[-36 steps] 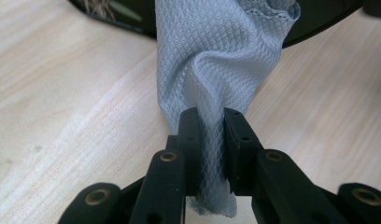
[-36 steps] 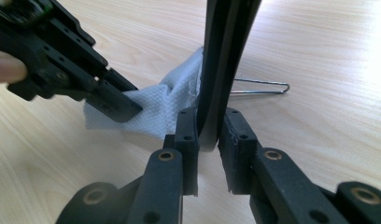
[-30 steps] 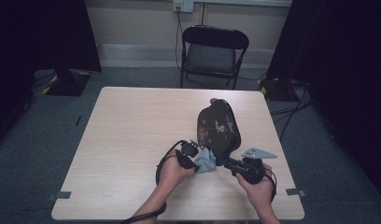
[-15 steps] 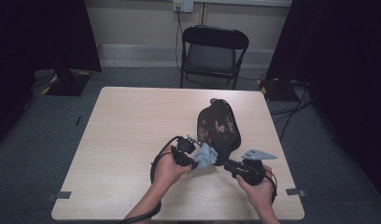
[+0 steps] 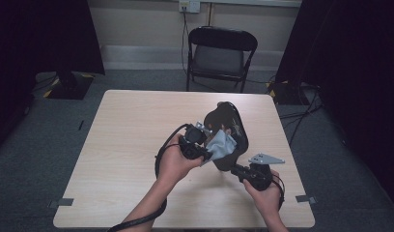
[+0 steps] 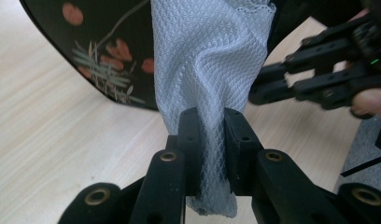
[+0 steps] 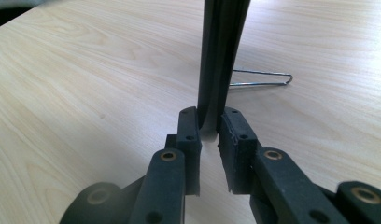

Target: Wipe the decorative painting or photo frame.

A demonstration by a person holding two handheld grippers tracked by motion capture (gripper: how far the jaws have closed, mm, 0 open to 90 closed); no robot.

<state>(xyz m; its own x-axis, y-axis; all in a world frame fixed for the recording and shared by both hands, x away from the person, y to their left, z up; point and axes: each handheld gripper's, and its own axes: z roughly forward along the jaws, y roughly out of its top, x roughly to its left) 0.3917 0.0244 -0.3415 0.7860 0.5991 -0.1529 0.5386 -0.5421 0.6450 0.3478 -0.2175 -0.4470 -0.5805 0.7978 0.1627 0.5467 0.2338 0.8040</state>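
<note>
Pinching a pale grey mesh cloth (image 6: 212, 84), the left gripper (image 6: 211, 135) has its jaws drawn in narrow, with the fabric bunched between the pads and a short tail of it hanging out below them; in the high view the left gripper (image 5: 197, 145) sits raised above the surface (image 5: 127, 145), just left of a black fan-shaped case (image 5: 233, 130) printed with red blossoms and thin green leaves; the cloth (image 5: 219, 147) runs from those jaws up against the face of the case, though whether it comes out of the case or only lies on it I cannot tell; the case (image 6: 100, 56) stands tilted, its lower end held up off the wood; the right gripper (image 7: 208, 126) has its jaws nearly together on the thin dark edge of the case (image 7: 221, 56), which rises straight up between the pads; its jaws have just been closing further on that edge; in the high view the right gripper (image 5: 238, 170) lies low near the front right part of the surface, a hand (image 5: 262, 193) behind it; a thin wire clip (image 7: 261, 79) lies flat on the wood beyond the case, apart from both grippers; a black folding chair (image 5: 219, 58) stands past the far edge.
</note>
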